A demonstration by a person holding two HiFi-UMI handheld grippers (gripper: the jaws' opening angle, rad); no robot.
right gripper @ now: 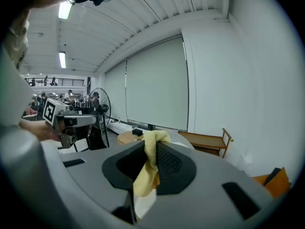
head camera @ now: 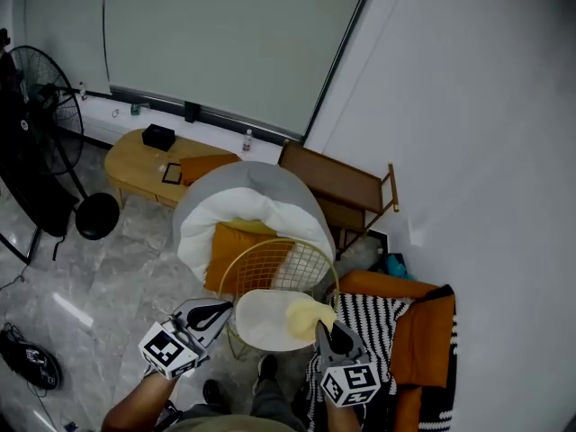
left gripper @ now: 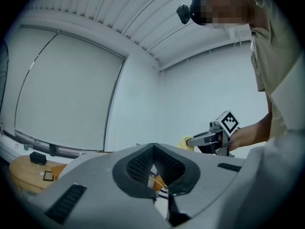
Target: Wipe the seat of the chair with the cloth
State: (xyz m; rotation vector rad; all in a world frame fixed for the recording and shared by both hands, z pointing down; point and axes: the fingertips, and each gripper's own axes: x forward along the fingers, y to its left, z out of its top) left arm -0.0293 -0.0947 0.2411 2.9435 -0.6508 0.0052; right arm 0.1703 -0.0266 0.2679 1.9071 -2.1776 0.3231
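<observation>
A small chair with a yellow wire back (head camera: pixel 283 266) and a pale round seat (head camera: pixel 259 320) stands on a grey marbled floor (head camera: pixel 108 268) near the corner of a white-walled room. The right tool (head camera: pixel 326 331) is clamped on a yellow cloth (head camera: pixel 309 316), which bunches up over the right edge of the seat. The left tool (head camera: pixel 220 310) hovers at the seat's left edge, its jaws pressed together with nothing between them. Behind the chair sits a grey lounge seat (head camera: pixel 256 183) with an orange cushion (head camera: pixel 229 250), and beside it a wooden rack (head camera: pixel 337 187) against the wall. A low oval wooden desk (head camera: pixel 135 165) carrying a black box (head camera: pixel 158 136) stands beneath a wide drawn blind (head camera: pixel 225 34). A black fan (head camera: pixel 36 106) stands at the left, and a striped throw (head camera: pixel 382 318) lies to the right of the chair.
</observation>
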